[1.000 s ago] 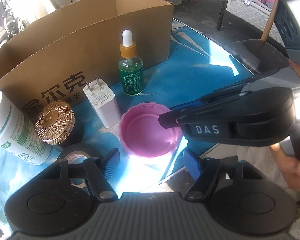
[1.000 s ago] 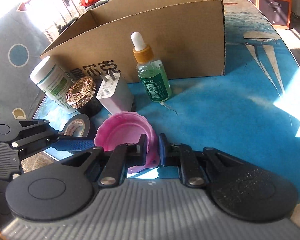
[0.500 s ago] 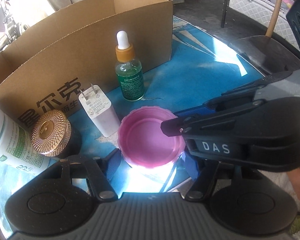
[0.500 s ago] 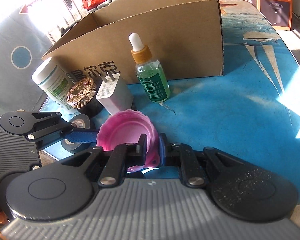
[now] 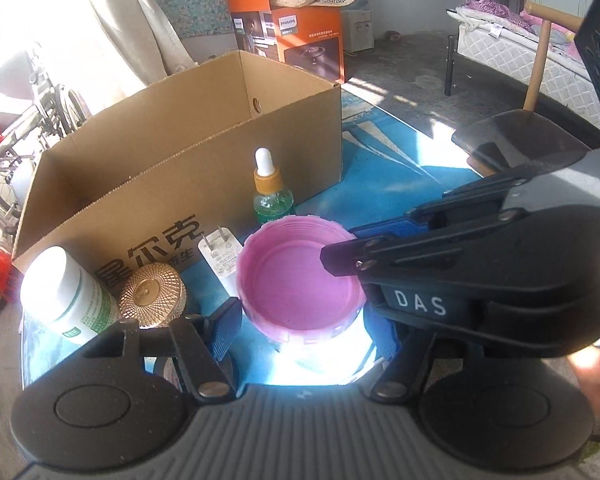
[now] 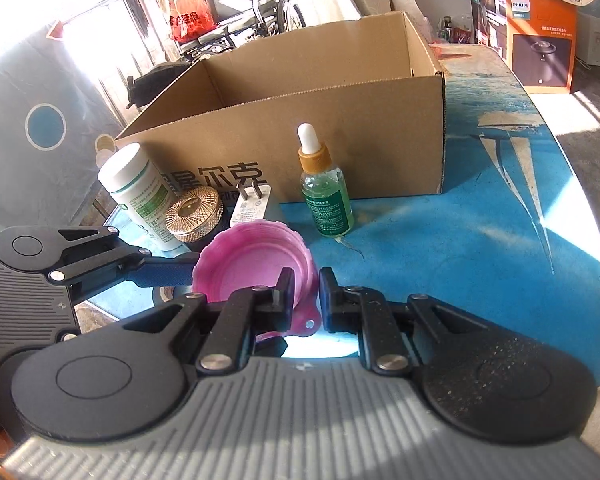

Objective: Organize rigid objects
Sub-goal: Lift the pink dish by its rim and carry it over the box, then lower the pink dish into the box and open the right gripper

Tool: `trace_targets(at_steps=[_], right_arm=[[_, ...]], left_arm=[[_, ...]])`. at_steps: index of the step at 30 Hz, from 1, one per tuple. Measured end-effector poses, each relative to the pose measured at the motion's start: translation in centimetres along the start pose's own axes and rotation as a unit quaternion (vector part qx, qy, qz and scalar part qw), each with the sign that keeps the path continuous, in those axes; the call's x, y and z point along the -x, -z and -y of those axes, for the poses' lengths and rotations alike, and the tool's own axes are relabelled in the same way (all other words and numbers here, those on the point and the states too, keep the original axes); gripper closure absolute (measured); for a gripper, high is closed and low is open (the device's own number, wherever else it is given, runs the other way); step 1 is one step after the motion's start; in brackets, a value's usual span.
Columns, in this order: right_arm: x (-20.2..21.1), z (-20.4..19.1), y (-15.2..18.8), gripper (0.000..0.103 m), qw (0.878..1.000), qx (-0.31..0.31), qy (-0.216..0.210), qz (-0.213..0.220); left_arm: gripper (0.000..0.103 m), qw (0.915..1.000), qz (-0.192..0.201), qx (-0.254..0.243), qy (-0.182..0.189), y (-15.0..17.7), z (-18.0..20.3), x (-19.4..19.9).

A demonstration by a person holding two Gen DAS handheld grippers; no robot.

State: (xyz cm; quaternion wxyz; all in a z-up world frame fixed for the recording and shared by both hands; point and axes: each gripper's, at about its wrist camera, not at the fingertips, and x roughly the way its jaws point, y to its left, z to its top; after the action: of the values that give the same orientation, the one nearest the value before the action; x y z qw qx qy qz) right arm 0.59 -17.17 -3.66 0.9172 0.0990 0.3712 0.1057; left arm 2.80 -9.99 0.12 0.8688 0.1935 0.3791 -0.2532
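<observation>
Above the table (image 6: 480, 240), your right gripper (image 6: 304, 294) pinches the pink lid's (image 6: 256, 260) rim, left gripper (image 5: 300, 320) gaping; carry it over the box (image 6: 332, 132) wall next.

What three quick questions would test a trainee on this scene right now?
1. True or false: the dropper bottle stands outside the cardboard box.
2. The right gripper has its fingers pinched on: A pink lid; B tape roll; C orange carton.
3. What sits between the white bottle and the charger?
Key: 1 true; 2 A; 3 the gold-lidded jar.
</observation>
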Motion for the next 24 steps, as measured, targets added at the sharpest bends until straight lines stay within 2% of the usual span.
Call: trace_targets(at_steps=[4,8,12,16,21,24], right_arm=[[2.8,-2.5,-3.0,0.091,0.997,0.055,-0.002,0.057],[4.2,-5.0,-7.2,0.091,0.988,0.119,-0.009,0.101],[3.1,-6.4,-12.9,0.091,0.983,0.154,-0.032,0.099],[-0.4,-6.6,-18.2,0.090,0.985,0.157,-0.054,0.049],[-8.2,-5.6,-23.2,0.090,0.988,0.116,-0.075,-0.069],[-13.0,-3.9,-23.9,0.090,0.983,0.069,-0.085,-0.147]], left_arm=[[0.035,0.9987,0.042,0.008,-0.026,-1.9,-1.6,2.9],[0.035,0.9958,0.073,0.026,-0.048,-5.0,-5.0,5.2],[0.035,0.9944,0.078,0.050,-0.051,-7.8,-8.9,5.6],[0.035,0.9950,0.041,0.087,-0.026,-10.2,-13.3,3.3],[0.035,0.9938,-0.040,0.103,0.001,-11.3,-17.9,-2.5],[0.035,0.9915,-0.085,0.098,0.011,-11.1,-19.0,-5.8]])
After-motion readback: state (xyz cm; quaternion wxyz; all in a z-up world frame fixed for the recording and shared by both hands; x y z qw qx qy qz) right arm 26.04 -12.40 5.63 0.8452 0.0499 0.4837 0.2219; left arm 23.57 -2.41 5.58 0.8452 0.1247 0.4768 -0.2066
